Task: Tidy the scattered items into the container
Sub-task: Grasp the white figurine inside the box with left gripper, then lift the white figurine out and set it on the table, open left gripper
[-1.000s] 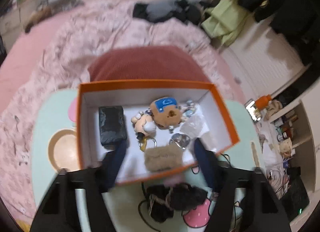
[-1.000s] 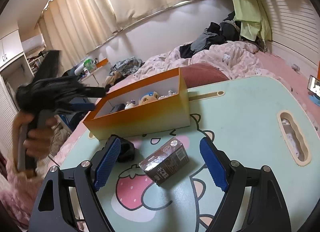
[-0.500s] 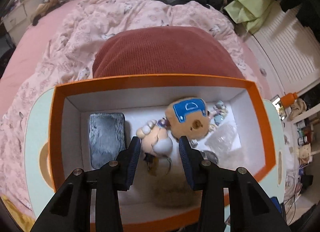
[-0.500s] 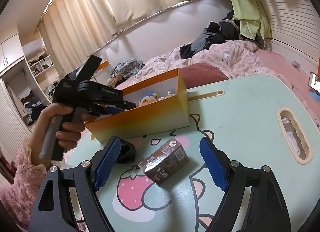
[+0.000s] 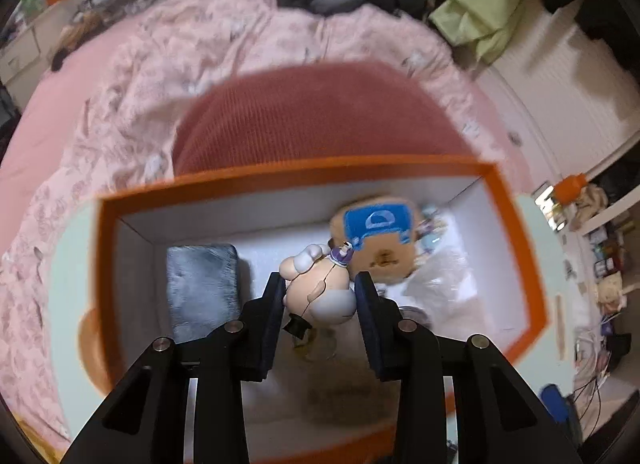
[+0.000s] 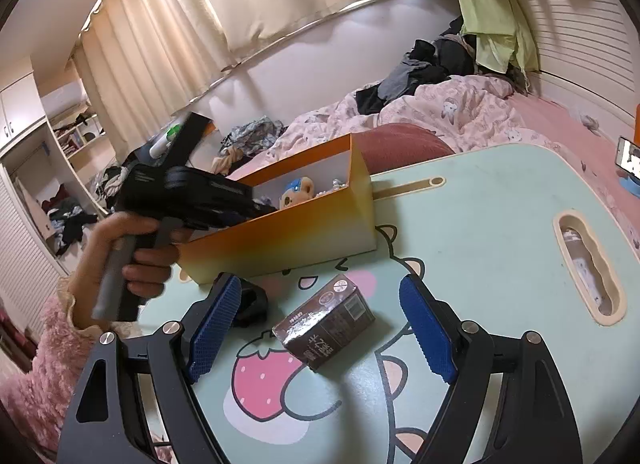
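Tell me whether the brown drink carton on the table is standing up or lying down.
Lying down. The drink carton rests on a long side on the table, its round-sealed top end facing the orange box, between the open right gripper's fingers.

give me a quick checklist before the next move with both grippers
1. left gripper over the orange box: ok.
2. Jaws have just been closing around the small figure; firm pad contact: cannot tell.
3. right gripper open: ok.
4. Brown carton lies between its fingers, untouched: ok.
5. Black item by the left finger may obstruct: cannot tell.
6. Carton in box: not ok.
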`<state>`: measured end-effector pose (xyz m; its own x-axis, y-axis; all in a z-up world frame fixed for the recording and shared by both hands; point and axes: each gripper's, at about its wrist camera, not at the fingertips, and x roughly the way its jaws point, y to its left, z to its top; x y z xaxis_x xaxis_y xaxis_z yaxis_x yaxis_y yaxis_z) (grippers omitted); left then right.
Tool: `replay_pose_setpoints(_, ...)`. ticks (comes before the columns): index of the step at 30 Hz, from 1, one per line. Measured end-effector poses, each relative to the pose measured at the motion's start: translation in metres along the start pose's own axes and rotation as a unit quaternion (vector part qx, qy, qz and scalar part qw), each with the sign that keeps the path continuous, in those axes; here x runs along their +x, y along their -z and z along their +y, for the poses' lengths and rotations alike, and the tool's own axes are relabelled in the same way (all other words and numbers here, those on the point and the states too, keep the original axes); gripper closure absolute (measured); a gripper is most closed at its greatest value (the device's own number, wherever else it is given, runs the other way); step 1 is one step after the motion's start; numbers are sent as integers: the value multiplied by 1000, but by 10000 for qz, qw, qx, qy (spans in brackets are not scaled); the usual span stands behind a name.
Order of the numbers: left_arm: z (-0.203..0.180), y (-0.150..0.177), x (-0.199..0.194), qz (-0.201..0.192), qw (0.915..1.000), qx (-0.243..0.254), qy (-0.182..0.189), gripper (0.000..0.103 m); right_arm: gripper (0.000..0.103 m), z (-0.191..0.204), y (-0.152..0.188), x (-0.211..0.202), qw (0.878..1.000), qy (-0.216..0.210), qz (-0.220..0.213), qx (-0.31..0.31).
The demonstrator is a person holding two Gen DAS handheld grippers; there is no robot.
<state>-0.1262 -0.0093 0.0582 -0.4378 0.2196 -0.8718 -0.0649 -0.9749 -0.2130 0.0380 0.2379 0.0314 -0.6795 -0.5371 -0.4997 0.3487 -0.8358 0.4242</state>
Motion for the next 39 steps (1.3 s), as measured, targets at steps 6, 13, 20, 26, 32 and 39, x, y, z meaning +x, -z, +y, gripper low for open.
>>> replay_pose_setpoints(6, -3, 14, -85, -926, 9948, 239, 346, 69, 21, 0, 0, 1, 10000, 14, 31, 2)
replay_pose_setpoints(13, -5, 66, -118, -964, 9914, 680, 572, 69, 22, 0, 1, 3, 10000, 18, 68, 22)
replay_pose_setpoints(20, 11, 111, -79, -346, 9952, 615, 675, 69, 21, -1, 1, 5, 9999, 19, 131, 49)
replay_pose_setpoints(26, 12, 127, -49, -222, 9974, 558, 394, 69, 21, -2, 1, 6, 9999, 27, 136, 78)
replay_pose_setpoints(32, 13, 130, -38, -314, 9979, 490, 270, 57, 21, -3, 1, 7, 9998, 37, 179, 104)
replay_pose_setpoints(39, 11, 131, -47, -495, 9964, 632, 273, 41, 21, -6, 0, 7, 9996, 68, 212, 157)
